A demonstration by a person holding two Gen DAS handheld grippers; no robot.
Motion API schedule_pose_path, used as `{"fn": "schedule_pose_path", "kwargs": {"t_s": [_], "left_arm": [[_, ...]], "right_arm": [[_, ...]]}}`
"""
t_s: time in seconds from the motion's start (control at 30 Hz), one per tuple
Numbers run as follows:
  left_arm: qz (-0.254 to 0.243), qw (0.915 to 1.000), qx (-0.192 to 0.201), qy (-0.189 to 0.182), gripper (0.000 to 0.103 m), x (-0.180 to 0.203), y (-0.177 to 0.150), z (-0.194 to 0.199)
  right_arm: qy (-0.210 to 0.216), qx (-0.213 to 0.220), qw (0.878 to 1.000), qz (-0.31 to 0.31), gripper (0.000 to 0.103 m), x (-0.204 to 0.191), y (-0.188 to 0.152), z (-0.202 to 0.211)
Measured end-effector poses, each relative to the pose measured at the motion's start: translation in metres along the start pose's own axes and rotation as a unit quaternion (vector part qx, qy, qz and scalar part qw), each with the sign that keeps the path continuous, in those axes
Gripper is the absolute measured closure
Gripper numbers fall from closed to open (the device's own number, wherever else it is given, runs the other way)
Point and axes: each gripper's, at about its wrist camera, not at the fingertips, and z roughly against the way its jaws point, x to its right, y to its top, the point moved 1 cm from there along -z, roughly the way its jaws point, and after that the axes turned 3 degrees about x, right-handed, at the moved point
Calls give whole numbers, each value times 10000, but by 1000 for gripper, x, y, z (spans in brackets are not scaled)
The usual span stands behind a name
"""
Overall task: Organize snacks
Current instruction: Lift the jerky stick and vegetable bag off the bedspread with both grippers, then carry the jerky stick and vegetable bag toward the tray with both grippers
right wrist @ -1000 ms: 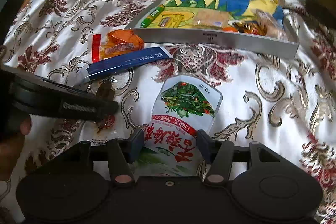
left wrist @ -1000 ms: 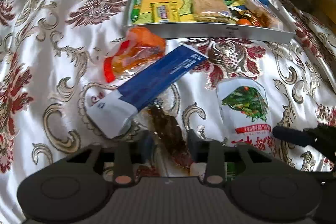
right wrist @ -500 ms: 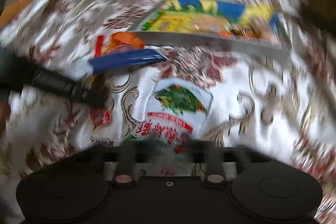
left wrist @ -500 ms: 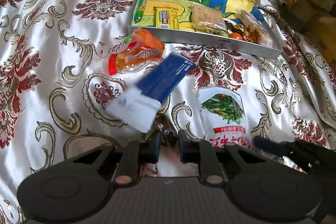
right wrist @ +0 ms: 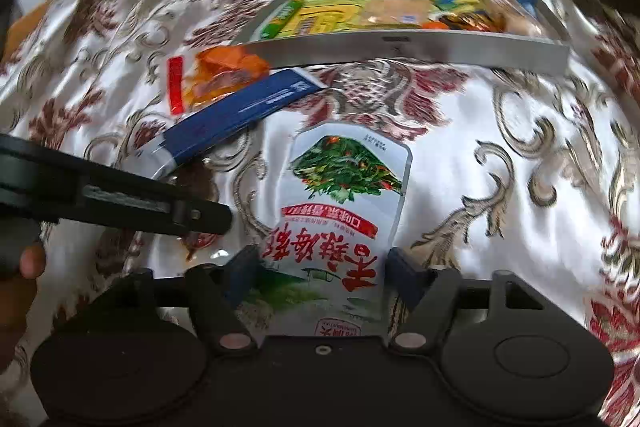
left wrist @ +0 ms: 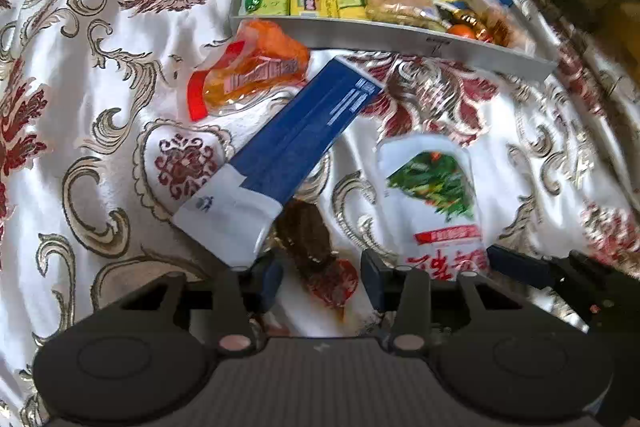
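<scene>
Bare bedspread (right wrist: 500, 131) right of the white packet (right wrist: 344, 195) looks passable.

Both hand-held grippers tilt steeply downward, side by side: the left hand-held gripper (left wrist: 322, 281) is opening its jaws, the right hand-held gripper (right wrist: 320, 277) is parted.

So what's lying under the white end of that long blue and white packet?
The long blue and white packet overlaps the far end of a clear-wrapped dark brown snack. How far the snack runs under it is hidden.
</scene>
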Motion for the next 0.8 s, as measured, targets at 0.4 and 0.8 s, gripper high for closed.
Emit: {"fn": "schedule_pose_path", "kwargs": {"t_s": [0.4, 0.8], "left_arm": [[2, 9994, 219, -263, 87, 5, -2, 30], [-35, 9991, 321, -292, 81, 4, 5, 5]], "right_arm": [[-258, 387, 9953, 850, 70, -19, -2, 27], [-512, 485, 9949, 728, 70, -6, 5, 24]]}}
